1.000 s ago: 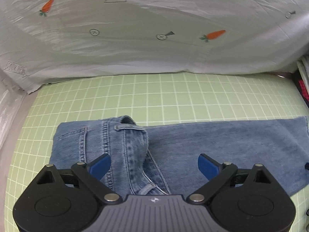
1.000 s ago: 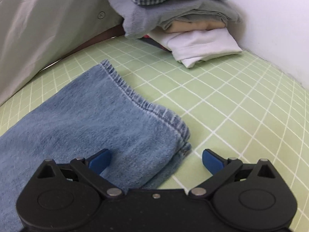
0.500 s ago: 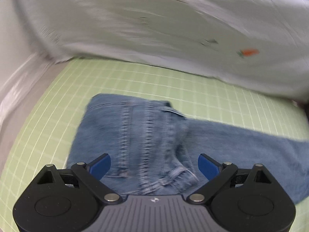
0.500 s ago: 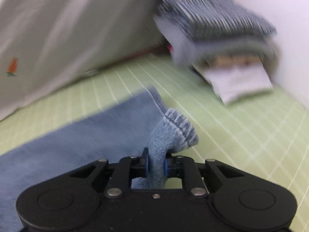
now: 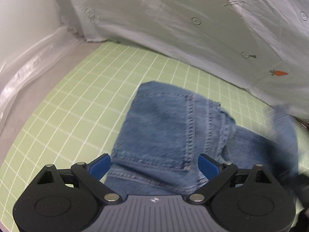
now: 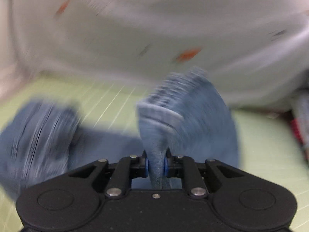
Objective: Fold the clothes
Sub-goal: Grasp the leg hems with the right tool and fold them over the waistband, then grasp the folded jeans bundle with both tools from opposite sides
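A pair of blue jeans (image 5: 166, 127) lies on the green grid mat (image 5: 81, 104), waistband end near me. My left gripper (image 5: 154, 167) hovers open just above the waistband, its blue pads on either side of the back pocket, holding nothing. In the blurred right wrist view my right gripper (image 6: 156, 167) is shut on the hem of the jeans leg (image 6: 185, 112), which is lifted off the mat and bent over. The rest of the jeans (image 6: 38, 135) lies lower left there. The raised leg also shows blurred at the right edge of the left wrist view.
A person in a white shirt with carrot prints (image 5: 193, 29) stands across the mat. Clear plastic sheeting (image 5: 29, 65) lines the left side by a white wall. A stack of clothes (image 6: 301, 127) sits blurred at the far right.
My right gripper closed on the leg hem and has swung it up and leftward toward the waistband. My left gripper has shifted left over the waistband, staying open.
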`<state>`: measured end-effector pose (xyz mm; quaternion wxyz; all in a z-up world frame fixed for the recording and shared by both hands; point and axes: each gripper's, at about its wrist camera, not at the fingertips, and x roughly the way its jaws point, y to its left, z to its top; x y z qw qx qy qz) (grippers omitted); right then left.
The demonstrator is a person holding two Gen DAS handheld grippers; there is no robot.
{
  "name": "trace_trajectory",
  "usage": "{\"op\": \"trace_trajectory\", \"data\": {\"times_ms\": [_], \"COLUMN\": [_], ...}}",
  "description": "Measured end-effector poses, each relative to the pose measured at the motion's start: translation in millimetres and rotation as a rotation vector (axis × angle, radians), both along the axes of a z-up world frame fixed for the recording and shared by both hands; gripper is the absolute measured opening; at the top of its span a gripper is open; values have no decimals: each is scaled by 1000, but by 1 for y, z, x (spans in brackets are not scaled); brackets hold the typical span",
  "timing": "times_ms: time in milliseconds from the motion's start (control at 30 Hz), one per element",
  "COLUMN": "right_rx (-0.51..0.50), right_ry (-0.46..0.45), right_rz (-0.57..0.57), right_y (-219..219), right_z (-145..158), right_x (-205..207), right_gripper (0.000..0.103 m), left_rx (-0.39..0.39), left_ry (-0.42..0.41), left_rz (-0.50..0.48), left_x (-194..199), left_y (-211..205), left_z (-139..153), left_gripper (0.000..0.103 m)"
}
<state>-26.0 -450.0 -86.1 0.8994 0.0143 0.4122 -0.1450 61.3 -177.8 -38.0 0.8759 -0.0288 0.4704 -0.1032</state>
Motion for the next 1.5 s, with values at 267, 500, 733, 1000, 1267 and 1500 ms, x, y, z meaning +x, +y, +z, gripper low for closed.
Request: {"op": "trace_trajectory", "data": {"times_ms": [267, 500, 733, 1000, 1267, 1500], "right_rx": [-34, 93, 134, 191, 462, 947], "right_ry": [18, 5, -6, 45, 25, -81], "right_rz": [-4, -8, 82, 27, -167, -401], "right_y": [22, 18, 45, 42, 11, -28], "right_z": [-3, -5, 4, 0, 14, 7], "right_x": [8, 20, -12, -14, -8, -14], "right_gripper": [48, 21, 18, 35, 76, 87], "left_rx": [-31, -47, -39, -31, -17, -21], "left_ry": [31, 38, 46, 65, 75, 77], "left_rz": [-9, -29, -25, -16, -26, -6], "left_x": [5, 3, -7, -4, 7, 36], "left_y": [14, 18, 18, 21, 24, 42], "left_z": [-12, -16, -18, -22, -29, -38], "left_gripper": [97, 97, 97, 97, 97, 97]}}
